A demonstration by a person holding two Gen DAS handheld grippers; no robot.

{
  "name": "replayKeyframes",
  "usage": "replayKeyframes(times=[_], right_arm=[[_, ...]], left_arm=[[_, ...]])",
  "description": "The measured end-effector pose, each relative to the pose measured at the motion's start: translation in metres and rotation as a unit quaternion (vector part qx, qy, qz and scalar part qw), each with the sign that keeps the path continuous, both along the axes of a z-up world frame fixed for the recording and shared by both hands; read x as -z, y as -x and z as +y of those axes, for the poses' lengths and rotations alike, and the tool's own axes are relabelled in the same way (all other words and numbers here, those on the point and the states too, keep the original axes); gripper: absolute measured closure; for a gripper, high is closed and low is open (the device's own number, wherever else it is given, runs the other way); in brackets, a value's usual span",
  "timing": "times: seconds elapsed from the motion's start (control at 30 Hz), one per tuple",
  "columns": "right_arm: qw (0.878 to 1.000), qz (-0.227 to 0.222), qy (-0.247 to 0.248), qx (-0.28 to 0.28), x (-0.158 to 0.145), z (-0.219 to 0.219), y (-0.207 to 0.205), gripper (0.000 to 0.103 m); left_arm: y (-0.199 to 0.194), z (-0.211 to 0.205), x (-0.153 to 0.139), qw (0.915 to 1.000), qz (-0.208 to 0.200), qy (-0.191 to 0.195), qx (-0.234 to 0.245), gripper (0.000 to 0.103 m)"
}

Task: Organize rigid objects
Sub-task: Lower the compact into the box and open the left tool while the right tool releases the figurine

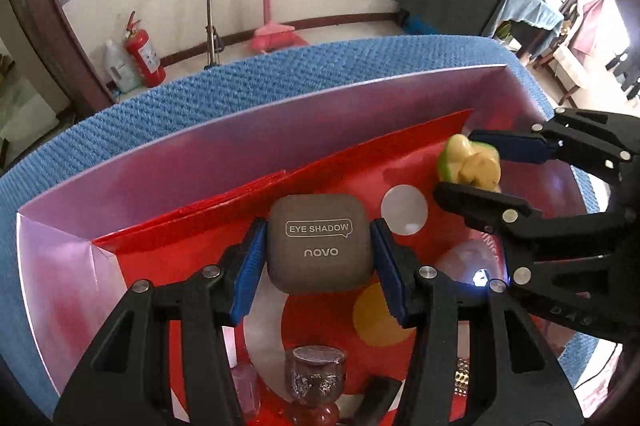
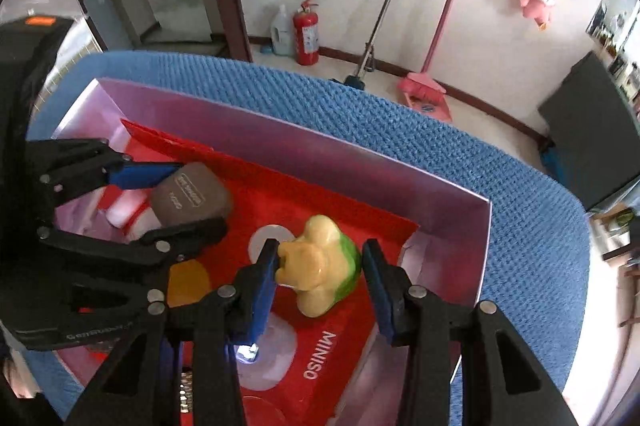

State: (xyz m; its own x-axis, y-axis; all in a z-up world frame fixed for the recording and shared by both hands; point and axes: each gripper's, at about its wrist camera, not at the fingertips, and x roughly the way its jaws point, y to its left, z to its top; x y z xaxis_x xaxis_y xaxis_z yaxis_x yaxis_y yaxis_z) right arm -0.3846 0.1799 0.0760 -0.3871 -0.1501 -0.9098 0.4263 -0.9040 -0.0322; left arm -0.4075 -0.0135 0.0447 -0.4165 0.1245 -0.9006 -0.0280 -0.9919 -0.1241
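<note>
Grippers straddle eyeshadow case (image 1: 318, 243) and figurine (image 2: 320, 268) inside box (image 1: 160, 149)

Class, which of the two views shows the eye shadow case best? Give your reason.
The left wrist view. The eye shadow case faces the camera between the left hand-held gripper fingers, and its lettering reads clearly. In the right wrist view the case lies off to the left, at an angle, partly hidden by that hand-held gripper, with its lettering too small to read.
</note>
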Motion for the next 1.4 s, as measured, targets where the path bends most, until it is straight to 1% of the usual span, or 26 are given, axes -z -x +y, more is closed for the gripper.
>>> replayKeyframes(times=[0.2,0.57,0.97,1.1,1.23,1.4], right_arm=[[1.000,-0.005,-0.010,0.002,0.001,-0.001,0.003,0.058],[1.000,-0.004,-0.015,0.002,0.003,-0.002,0.004,0.057],[1.000,-0.003,-0.025,0.003,0.002,-0.003,0.001,0.057],[1.000,-0.003,-0.024,0.004,0.003,-0.003,0.000,0.057],[1.000,0.000,-0.027,0.007,0.001,-0.002,0.002,0.057],[1.000,0.007,-0.028,0.010,-0.003,0.000,0.001,0.056]], left_arm=[[-0.003,0.003,0.002,1.0000,0.000,0.005,-0.004,0.053],[-0.009,0.001,0.002,0.9999,0.001,-0.002,-0.013,0.053],[-0.009,-0.005,0.000,0.9994,0.000,-0.024,-0.023,0.052],[-0.010,-0.008,-0.003,0.9990,0.004,-0.034,-0.029,0.050],[-0.012,-0.010,-0.007,0.9986,0.013,-0.039,-0.032,0.040],[-0.017,-0.016,-0.015,0.9975,0.023,-0.053,-0.041,0.039]])
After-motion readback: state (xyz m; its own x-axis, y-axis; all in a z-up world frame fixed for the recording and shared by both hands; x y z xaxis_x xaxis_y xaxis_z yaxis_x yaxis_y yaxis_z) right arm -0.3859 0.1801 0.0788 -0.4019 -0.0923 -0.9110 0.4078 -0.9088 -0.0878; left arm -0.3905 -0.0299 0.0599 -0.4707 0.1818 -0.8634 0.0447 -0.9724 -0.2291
